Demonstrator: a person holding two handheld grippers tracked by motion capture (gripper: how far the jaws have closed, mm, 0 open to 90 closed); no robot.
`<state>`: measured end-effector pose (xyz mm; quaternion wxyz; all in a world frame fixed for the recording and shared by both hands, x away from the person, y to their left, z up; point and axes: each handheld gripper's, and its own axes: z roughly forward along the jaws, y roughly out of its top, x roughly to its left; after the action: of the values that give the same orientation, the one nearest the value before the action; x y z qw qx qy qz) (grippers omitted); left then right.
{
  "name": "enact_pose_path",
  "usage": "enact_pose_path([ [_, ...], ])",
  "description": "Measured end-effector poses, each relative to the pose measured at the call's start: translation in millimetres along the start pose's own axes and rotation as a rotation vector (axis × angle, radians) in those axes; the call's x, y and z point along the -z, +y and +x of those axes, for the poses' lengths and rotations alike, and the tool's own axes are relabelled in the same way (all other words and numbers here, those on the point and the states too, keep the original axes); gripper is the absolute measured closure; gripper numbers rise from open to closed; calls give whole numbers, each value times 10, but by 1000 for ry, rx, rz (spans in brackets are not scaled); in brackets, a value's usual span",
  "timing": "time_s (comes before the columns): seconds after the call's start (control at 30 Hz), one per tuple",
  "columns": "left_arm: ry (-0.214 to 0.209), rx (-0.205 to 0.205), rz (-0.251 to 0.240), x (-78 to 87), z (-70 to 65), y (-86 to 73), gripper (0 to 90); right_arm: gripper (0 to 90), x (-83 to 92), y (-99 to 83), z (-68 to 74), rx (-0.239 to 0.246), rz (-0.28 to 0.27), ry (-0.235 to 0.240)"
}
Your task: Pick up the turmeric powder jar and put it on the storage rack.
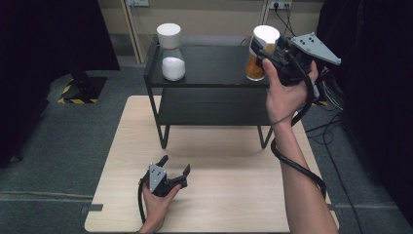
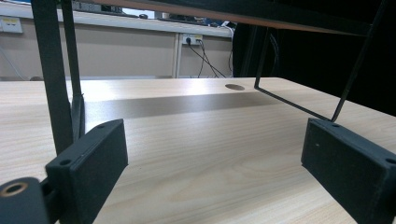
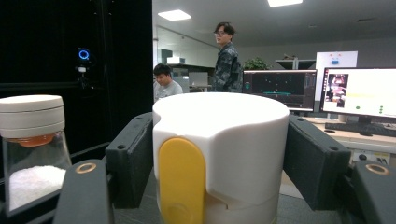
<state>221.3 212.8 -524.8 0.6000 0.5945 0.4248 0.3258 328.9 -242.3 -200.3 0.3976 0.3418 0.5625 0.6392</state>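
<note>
Right claw [image 1: 260,51] clamped on the white lid of the orange-filled jar [image 1: 255,68], upper right of the high view; in the right gripper view both black pads pressed against the lid's [image 3: 224,140] sides, yellow flap facing the camera. Jar seemingly at the right end of the black shelf's top deck [image 1: 214,61]; whether its base rests on the deck or hangs just clear of it, hard to tell from above. Step in hand, by judgement: taking the jar off the shelf. Next move: a straight lift, then a carry toward the bench [image 1: 229,195] in the lower middle, grip held firm on the smooth lid.

Left claw [image 1: 174,171] spread wide and holding nothing, low at lower centre of the high view, jaws pointing toward the shelf legs.

Edges to mind: shelf's front rim just below the jar, its right end close by, dark curtain at far right. Second jar with white grains [image 1: 172,61] well apart at upper left of the shelf. Open room: broad bare wood in front of the shelf, ample for setting down.
</note>
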Motion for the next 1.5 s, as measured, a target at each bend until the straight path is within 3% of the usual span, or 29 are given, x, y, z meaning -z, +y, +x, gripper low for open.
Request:
enact_pose_path([
  [0.87, -2, 2, 2, -2, 5, 3, 64, 310, -234, -56, -13, 7, 61, 0],
  [1.5, -2, 3, 3, -3, 6, 5, 64, 274, -248, -156, -64, -24, 32, 15],
])
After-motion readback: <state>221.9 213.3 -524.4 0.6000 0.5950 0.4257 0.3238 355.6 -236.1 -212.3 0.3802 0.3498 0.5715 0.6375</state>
